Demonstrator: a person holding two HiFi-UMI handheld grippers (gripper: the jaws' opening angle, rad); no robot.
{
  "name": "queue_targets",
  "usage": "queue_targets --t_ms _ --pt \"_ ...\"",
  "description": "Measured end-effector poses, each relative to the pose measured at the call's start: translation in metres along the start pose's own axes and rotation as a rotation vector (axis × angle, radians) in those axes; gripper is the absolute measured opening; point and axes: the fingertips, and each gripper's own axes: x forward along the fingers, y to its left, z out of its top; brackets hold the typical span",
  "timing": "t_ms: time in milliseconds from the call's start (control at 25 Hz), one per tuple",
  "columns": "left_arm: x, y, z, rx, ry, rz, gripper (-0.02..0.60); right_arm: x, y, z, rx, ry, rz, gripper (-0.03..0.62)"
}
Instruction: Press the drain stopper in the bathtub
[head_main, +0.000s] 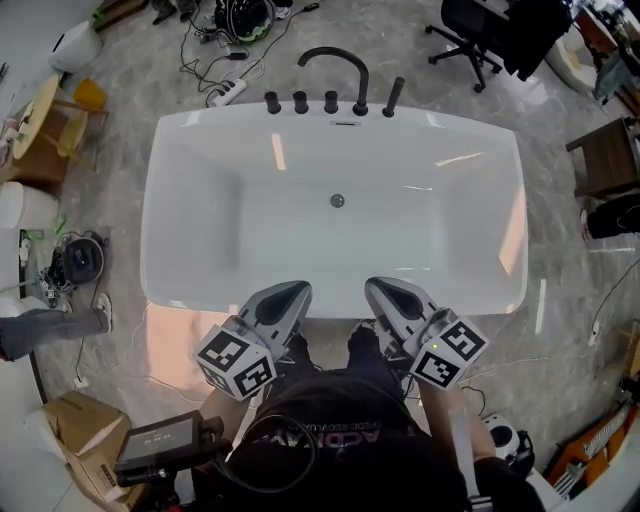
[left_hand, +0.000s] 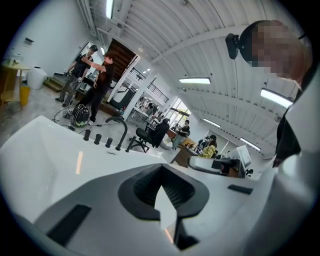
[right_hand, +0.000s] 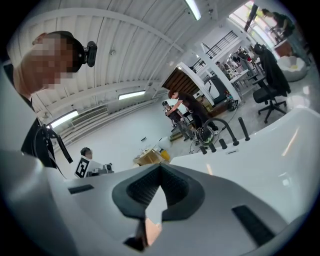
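Note:
A white bathtub (head_main: 180, 170) lies straight ahead, and the small round metal drain stopper (head_main: 337, 200) sits in the middle of its floor. Both grippers hang close to the person's body, just short of the tub's near rim and well back from the stopper. My left gripper (head_main: 290, 296) is shut with nothing held, and so is my right gripper (head_main: 385, 292). In the left gripper view the left gripper (left_hand: 161, 170) points up over the tub's edge. In the right gripper view the right gripper (right_hand: 160, 170) does the same. The stopper is hidden in both gripper views.
A black arched faucet (head_main: 335, 62) and several black knobs (head_main: 300, 101) line the tub's far rim. Cables (head_main: 215, 60) and an office chair (head_main: 480, 30) lie beyond. A cardboard box (head_main: 70, 425) sits near left, a wooden table (head_main: 605, 155) at right. People (left_hand: 97, 75) stand far off.

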Motion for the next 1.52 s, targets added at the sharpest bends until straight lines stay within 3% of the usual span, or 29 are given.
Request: queue_targets --t_ms 400,680,1040,1520 --pt "0.008 0.037 -0.014 0.106 0.027 0.089 0.008 0.022 -0.056 0.0 -0.142 0.066 -0.112 0.015" --pt "0.017 0.074 -0.033 0.186 0.098 0.155 0.008 0.048 -0.094 -0.003 -0.186 0.117 -0.171 0.015" --pt "0.031 0.112 -0.076 0.158 0.183 0.171 0.008 0.095 -0.144 -0.024 -0.196 0.193 -0.17 0.015" --pt "0.045 0.161 -0.137 0.107 0.267 0.153 0.008 0.155 -0.263 -0.093 -0.152 0.33 -0.254 0.015"
